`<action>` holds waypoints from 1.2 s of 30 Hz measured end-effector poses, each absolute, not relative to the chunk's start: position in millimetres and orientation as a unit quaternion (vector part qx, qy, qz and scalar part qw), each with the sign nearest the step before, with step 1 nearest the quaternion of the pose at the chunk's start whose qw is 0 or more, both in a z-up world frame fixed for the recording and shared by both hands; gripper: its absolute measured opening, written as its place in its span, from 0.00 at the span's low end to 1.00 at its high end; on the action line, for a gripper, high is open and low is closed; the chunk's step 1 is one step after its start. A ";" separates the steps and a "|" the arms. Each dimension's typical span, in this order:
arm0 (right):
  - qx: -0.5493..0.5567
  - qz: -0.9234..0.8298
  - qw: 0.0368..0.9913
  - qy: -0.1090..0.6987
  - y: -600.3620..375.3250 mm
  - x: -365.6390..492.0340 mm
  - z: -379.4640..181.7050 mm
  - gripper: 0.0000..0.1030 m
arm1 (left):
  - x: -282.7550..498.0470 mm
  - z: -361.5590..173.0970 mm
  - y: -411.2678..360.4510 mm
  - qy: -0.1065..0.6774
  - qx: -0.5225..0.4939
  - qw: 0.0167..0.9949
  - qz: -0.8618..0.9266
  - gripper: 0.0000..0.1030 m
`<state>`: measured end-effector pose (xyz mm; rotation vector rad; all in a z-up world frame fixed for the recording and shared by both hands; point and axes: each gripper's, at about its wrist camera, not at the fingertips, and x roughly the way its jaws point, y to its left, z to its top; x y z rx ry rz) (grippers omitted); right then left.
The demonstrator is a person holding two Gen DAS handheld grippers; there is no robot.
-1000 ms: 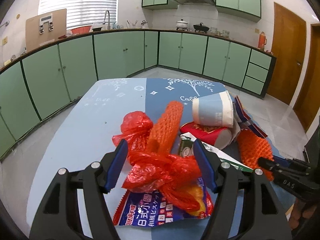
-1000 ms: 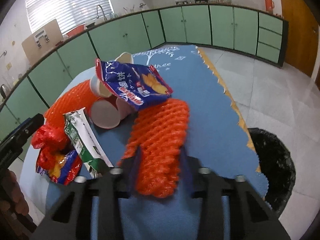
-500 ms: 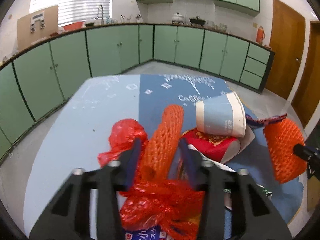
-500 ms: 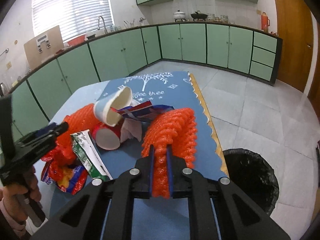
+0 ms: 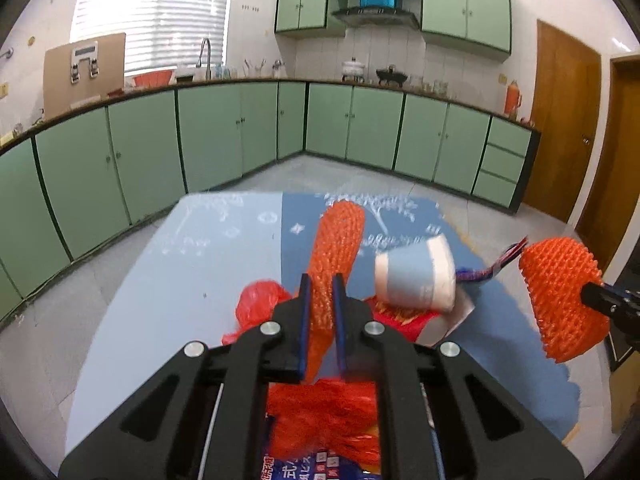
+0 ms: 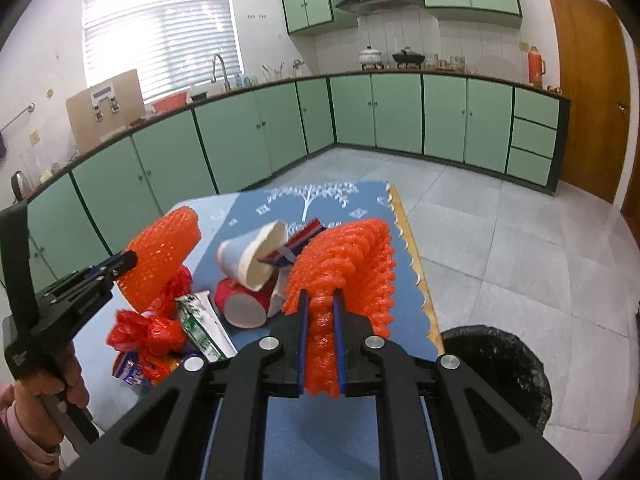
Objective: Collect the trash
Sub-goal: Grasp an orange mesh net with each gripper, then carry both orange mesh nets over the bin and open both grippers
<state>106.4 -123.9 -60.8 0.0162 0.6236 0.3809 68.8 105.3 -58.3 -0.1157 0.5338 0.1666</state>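
Trash lies in a heap on the blue table (image 6: 356, 196), and each gripper has one piece of it. The left gripper (image 5: 320, 288) has just been closing and now pinches an orange foam net sleeve (image 5: 336, 248) between its blue pads; the sleeve stands up and away from the jaws, above the table. The right gripper (image 6: 320, 300) is closed tight on a second orange foam net (image 6: 348, 264), which is squeezed thin between the fingers and spreads wide above them.

Between the two nets, a white and blue paper cup (image 6: 252, 256) lies on its side on a red paper cup (image 6: 240, 304), and a snack wrapper (image 6: 304, 236) sticks out of the upper cup. A red plastic bag (image 6: 148, 332) and a green and white carton (image 6: 200, 328) lie near the left gripper. A bin with a black bag (image 6: 500, 364) stands on the floor just beside the table, on the right.
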 end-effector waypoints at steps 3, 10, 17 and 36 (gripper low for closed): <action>0.011 0.184 0.938 0.293 -129.7 101.2 -51.5 0.11 | 62.9 -45.8 98.7 0.250 -0.058 0.964 0.072 0.09; 0.022 0.174 0.947 0.269 -146.6 89.9 -34.5 0.11 | 54.3 -25.0 75.3 0.227 -0.060 0.971 0.036 0.09; 0.039 0.145 0.954 0.260 -173.1 84.6 -29.8 0.11 | 55.9 -18.0 38.7 0.223 -0.059 0.973 -0.019 0.09; 0.087 -0.006 0.954 0.285 -296.2 69.6 -69.4 0.11 | 108.9 -55.7 -113.6 0.261 -0.027 0.946 -0.192 0.09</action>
